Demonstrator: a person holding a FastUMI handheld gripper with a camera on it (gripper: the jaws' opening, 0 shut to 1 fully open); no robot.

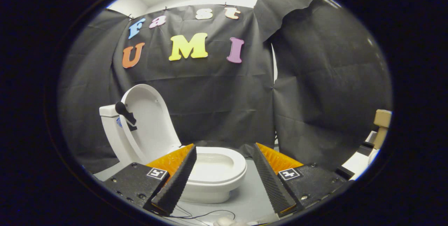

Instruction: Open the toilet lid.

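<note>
Toilet lid [148,121] stands upright against the tank; opening looks complete. Gripper [224,170] jaws spread, holding nothing, so next is likely withdrawal.

Finger markers: square black-on-white coded tags, one on each finger mount of the gripper [224,170]; patterns only, no letters or nos. readable.
Toilet tank [111,124]: small blue mark on its side, behind the black flush handle [125,113]; too small and part hidden to read.
Cardboard box [382,122]: no print legible.
</note>
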